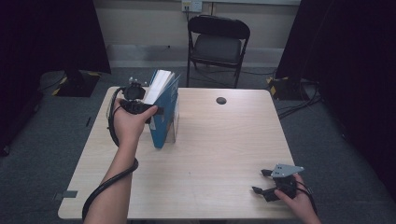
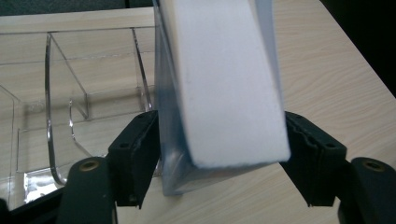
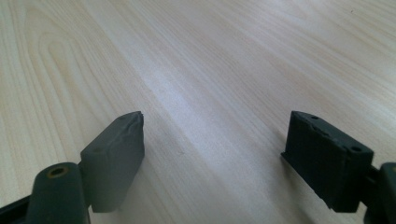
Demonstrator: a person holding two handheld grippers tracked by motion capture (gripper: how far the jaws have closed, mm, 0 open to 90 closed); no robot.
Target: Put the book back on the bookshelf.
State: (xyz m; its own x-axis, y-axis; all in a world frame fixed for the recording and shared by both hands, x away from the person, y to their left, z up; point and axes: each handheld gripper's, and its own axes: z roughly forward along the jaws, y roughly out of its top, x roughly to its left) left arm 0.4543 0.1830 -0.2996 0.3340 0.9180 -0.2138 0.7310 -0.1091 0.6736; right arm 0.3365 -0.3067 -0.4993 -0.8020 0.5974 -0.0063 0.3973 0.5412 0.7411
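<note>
Book (image 1: 161,109), blue cover w/ white page block, stands tilted at far-left part of table (image 1: 210,149), just by a clear acrylic rack (image 2: 70,107). Left gripper (image 1: 150,112) pinches it, one jaw on each cover; page edge faces the left gripper view. Right gripper (image 1: 261,182) rests near table's front-right corner, well apart from book, jaws spread wide w/ bare wood between.

Bare forearms, black claw (image 1: 158,111), thick black cable (image 1: 105,184), grey three-cornered plate (image 1: 286,170)
</note>
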